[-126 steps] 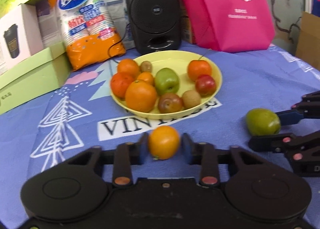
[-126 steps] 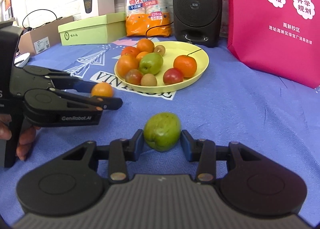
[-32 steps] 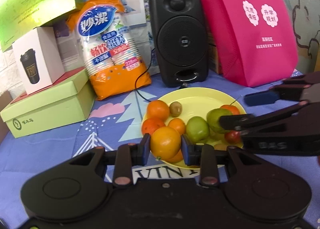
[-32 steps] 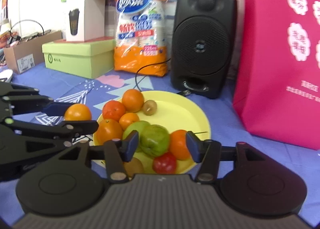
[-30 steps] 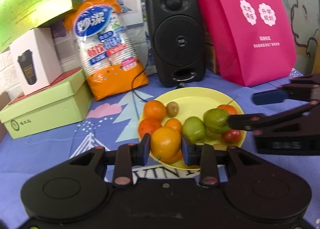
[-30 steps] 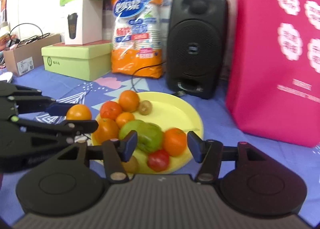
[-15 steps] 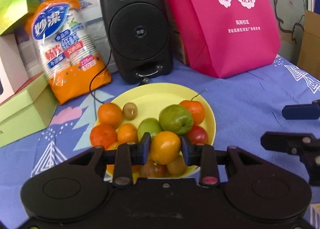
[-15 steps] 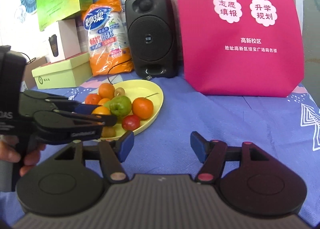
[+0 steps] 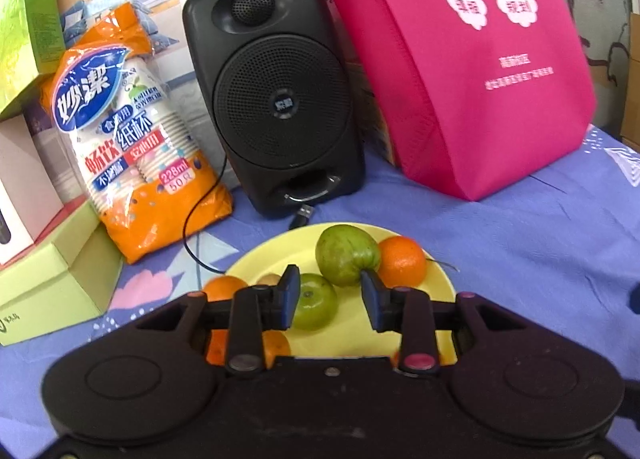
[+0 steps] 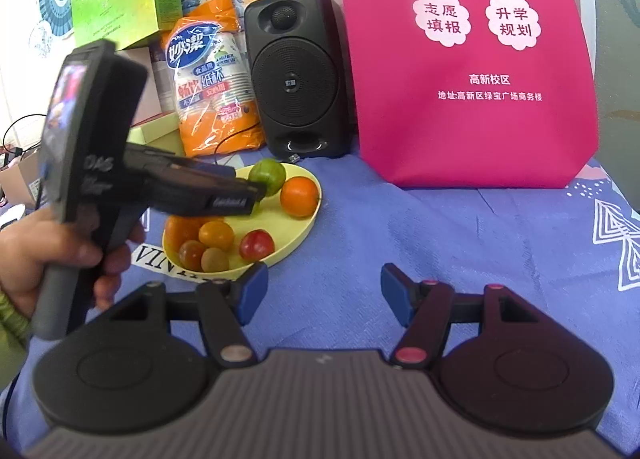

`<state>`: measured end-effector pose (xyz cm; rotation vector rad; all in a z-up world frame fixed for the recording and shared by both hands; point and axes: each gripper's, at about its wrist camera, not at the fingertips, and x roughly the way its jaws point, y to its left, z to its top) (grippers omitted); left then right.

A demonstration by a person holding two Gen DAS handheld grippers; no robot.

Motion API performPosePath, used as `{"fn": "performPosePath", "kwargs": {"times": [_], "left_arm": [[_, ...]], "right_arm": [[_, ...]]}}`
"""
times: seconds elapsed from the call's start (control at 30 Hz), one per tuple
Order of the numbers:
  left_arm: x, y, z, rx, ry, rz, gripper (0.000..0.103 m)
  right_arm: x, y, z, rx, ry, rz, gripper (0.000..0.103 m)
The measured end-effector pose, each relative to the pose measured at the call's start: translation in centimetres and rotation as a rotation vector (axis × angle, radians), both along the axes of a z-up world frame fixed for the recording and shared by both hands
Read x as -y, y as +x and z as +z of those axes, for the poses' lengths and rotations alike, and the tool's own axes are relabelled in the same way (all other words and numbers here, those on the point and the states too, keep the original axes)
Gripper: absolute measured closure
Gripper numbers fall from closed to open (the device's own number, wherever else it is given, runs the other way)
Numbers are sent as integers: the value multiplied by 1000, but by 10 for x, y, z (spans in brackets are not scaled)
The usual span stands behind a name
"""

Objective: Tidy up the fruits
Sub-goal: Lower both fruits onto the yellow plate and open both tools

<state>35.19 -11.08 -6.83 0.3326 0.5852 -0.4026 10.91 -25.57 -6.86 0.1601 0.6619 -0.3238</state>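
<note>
A yellow plate (image 9: pixel 276 249) (image 10: pixel 298 245) holds several fruits. My left gripper (image 9: pixel 330 295) (image 10: pixel 250 195) hovers over it, open, with nothing between its pads. Past its fingertips sit a large green fruit (image 9: pixel 346 255) (image 10: pixel 267 175), a green apple (image 9: pixel 316 301) and an orange (image 9: pixel 402 261) (image 10: pixel 299 196). In the right wrist view a small orange (image 10: pixel 216 235) lies in the plate under the left gripper, beside a red fruit (image 10: pixel 257 245) and a kiwi (image 10: pixel 214 259). My right gripper (image 10: pixel 322 291) is open and empty over the blue cloth, right of the plate.
A black speaker (image 9: pixel 280 99) stands behind the plate, its cable (image 9: pixel 192 227) trailing to the plate's far rim. A pink bag (image 9: pixel 472 59) is at the back right, a pack of paper cups (image 9: pixel 132 139) and a green box (image 9: pixel 52 279) at the left. A person's hand (image 10: pixel 60 259) grips the left gripper's handle.
The small orange has left the left gripper's jaws and now lies in the plate; that gripper moved forward over the fruits. The right gripper let go of the green fruit and drew back right.
</note>
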Motion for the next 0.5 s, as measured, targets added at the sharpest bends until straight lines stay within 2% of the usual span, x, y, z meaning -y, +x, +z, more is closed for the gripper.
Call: {"fn": "performPosePath", "kwargs": {"times": [0.07, 0.2, 0.27, 0.37, 0.43, 0.5], "left_arm": [[1, 5, 0, 6, 3, 16, 69], [1, 11, -8, 19, 41, 42, 60], [-2, 10, -8, 7, 36, 35, 52], [-12, 5, -4, -30, -31, 17, 36], [-18, -5, 0, -13, -45, 12, 20], [-26, -19, 6, 11, -63, -2, 16]], "right_arm": [[-1, -1, 1, 0, -2, 2, 41], [-3, -3, 1, -4, -3, 6, 41], [-5, -4, 2, -5, -4, 10, 41], [-7, -5, 2, -6, -7, 14, 41], [-8, -5, 3, -4, -8, 17, 41], [-9, -6, 4, -2, -11, 19, 40]]}}
